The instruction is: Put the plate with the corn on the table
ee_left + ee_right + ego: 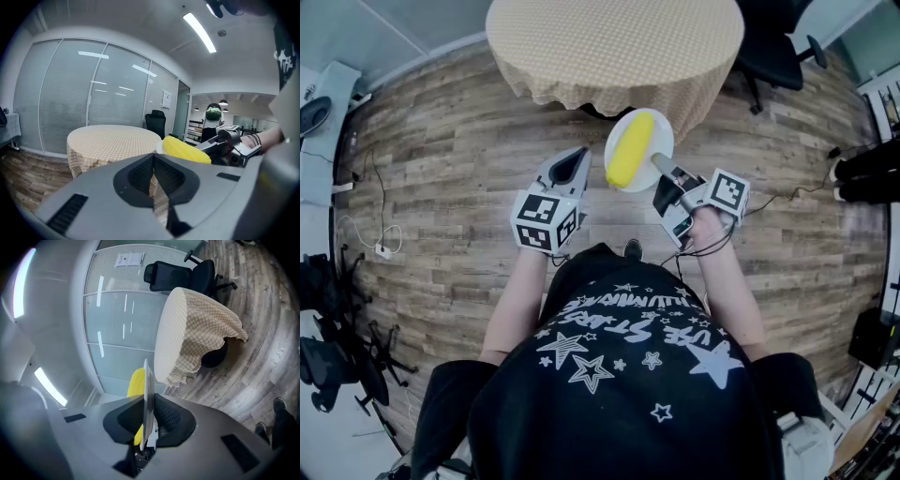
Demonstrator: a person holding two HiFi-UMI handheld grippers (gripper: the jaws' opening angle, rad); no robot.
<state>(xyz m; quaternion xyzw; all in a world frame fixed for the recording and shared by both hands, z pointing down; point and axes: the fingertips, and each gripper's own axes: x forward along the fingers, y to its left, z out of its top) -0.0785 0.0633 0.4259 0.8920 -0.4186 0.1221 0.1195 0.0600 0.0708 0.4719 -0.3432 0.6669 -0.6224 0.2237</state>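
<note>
Wood floor (441, 169), right tongs (660, 166) clamping corn plate (665, 127)

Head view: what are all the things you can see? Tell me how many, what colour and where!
table: one, round, beige checked cloth, ahead of the person
plate: one, white, held by its rim in front of the table
corn: one, yellow, lying on the plate
office chair: one, black, beyond the table on the right
cable: one, white, on the wooden floor at left
shirt: one, black with white stars, on the person
left gripper: one, grey, shut and empty, beside the plate
right gripper: one, grey, shut on the plate's rim
</note>
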